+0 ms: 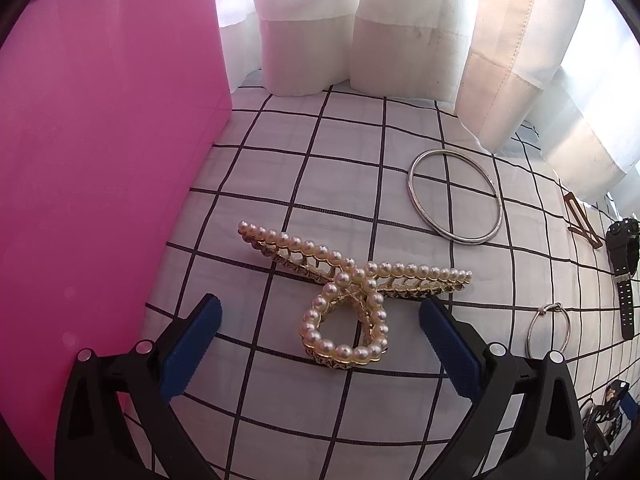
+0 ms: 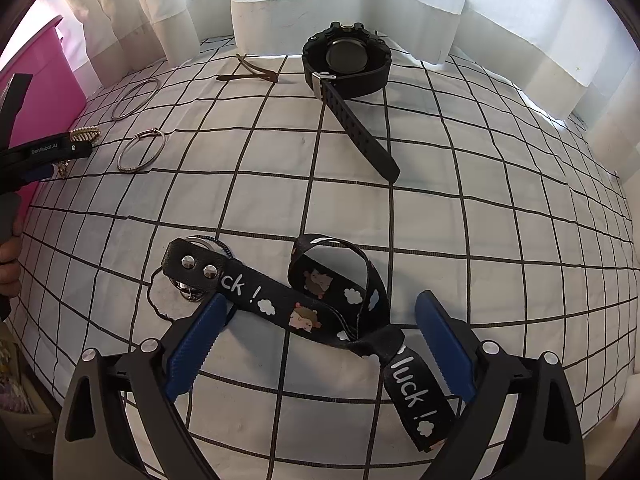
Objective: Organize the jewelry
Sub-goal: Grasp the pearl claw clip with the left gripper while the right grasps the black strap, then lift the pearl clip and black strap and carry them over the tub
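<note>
Here, my left gripper [image 1: 320, 344] gaped around the pearl hair claw [image 1: 352, 300] on the checked sheet [image 1: 280, 184], beside the pink box [image 1: 100, 160], my right gripper [image 2: 318, 340] spread wide over the black printed strap [image 2: 280, 304], untouched, watch [image 2: 346, 62] well beyond.

A hair clip [image 1: 352, 300] lies on the bed [image 1: 360, 152] beside a bin [image 1: 104, 160] at left; a bangle [image 1: 455, 196] lies behind it, a watch [image 2: 346, 62] farther right, a lanyard [image 2: 304, 304] nearest.
</note>
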The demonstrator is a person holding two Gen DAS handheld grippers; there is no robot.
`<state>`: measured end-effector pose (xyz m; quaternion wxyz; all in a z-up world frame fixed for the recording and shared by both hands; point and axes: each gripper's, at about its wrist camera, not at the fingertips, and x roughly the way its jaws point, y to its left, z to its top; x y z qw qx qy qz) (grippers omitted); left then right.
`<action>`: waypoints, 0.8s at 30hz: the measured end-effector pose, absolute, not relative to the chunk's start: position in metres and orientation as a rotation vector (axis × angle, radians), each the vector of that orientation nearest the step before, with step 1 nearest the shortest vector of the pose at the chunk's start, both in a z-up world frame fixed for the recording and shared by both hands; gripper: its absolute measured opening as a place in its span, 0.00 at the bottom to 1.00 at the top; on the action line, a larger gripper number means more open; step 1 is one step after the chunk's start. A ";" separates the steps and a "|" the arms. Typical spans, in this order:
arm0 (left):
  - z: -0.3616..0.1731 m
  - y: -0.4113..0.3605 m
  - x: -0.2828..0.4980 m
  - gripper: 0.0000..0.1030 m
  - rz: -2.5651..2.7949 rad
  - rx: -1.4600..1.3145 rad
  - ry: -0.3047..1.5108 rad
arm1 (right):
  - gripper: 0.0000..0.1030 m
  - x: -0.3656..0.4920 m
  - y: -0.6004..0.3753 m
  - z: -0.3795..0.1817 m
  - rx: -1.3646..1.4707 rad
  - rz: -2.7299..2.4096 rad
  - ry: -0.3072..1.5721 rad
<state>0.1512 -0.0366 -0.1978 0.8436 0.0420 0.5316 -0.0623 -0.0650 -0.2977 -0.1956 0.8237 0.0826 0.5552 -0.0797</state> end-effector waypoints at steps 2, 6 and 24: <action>-0.196 -0.038 0.149 0.92 -0.135 0.086 1.118 | 0.88 -0.065 -0.298 -0.195 0.178 -0.174 1.177; -0.190 -0.044 0.135 0.81 -0.170 0.103 1.095 | 0.88 -0.067 -0.297 -0.195 0.183 -0.170 1.169; -0.179 -0.050 0.129 0.29 -0.242 0.107 1.076 | 0.22 -0.067 -0.281 -0.182 0.161 -0.087 1.116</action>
